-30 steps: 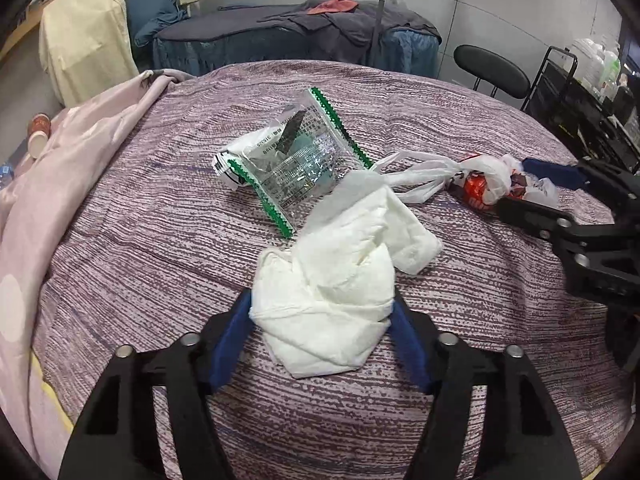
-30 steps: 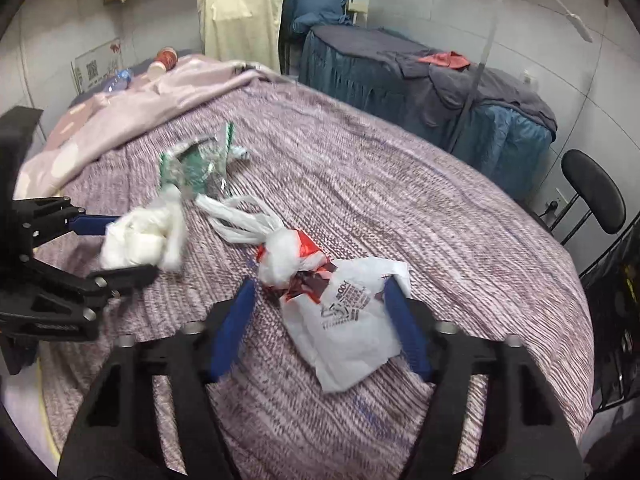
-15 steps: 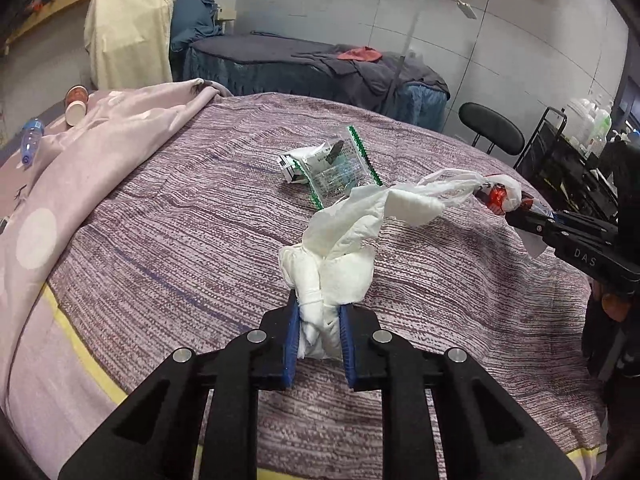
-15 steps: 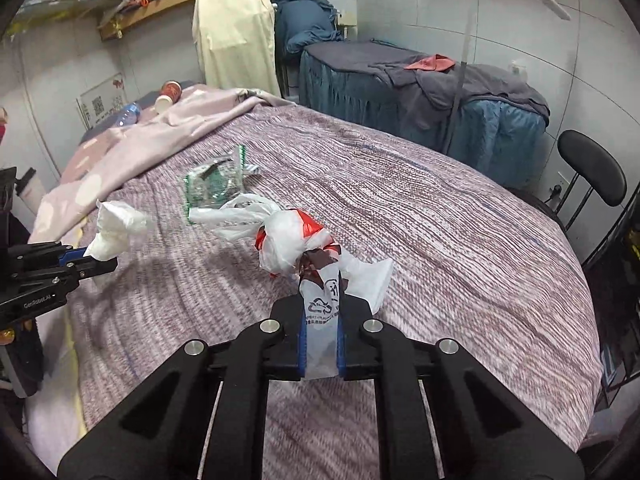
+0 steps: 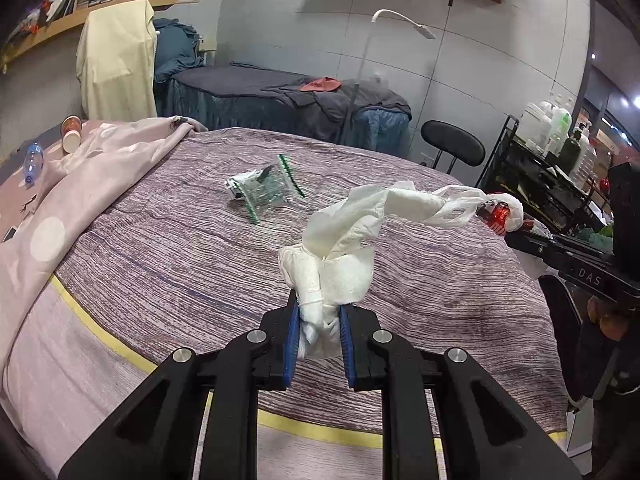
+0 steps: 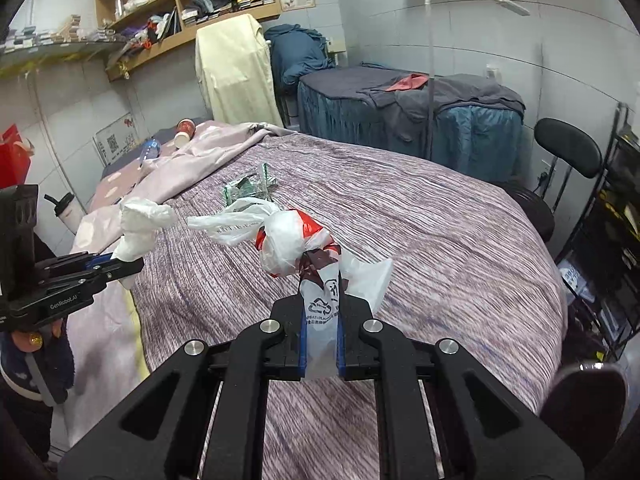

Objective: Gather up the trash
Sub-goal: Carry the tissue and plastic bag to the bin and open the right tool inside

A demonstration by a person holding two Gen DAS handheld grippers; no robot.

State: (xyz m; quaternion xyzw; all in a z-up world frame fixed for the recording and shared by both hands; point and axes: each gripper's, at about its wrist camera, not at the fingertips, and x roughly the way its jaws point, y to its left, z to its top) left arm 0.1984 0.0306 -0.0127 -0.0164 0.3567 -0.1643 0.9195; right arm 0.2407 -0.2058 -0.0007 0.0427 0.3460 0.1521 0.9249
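My left gripper (image 5: 318,320) is shut on a crumpled white tissue wad (image 5: 340,256) and holds it above the purple striped bed cover (image 5: 180,264). It also shows in the right wrist view (image 6: 138,226). My right gripper (image 6: 320,312) is shut on a white and red plastic bag (image 6: 296,240), lifted off the bed; the bag also shows in the left wrist view (image 5: 496,210). A clear wrapper with green edges (image 5: 266,188) lies on the bed farther back, also in the right wrist view (image 6: 248,188).
A pink blanket (image 5: 60,200) covers the bed's left side, with a paper cup (image 5: 72,138) and a water bottle (image 5: 32,162) beyond it. A black chair (image 6: 568,152), a black rack (image 5: 540,168) with bottles and a second bed (image 6: 400,116) stand behind.
Both grippers shut on their trash a second ago and have since lifted it up and back from the bed. The wrapper stays on the bed.
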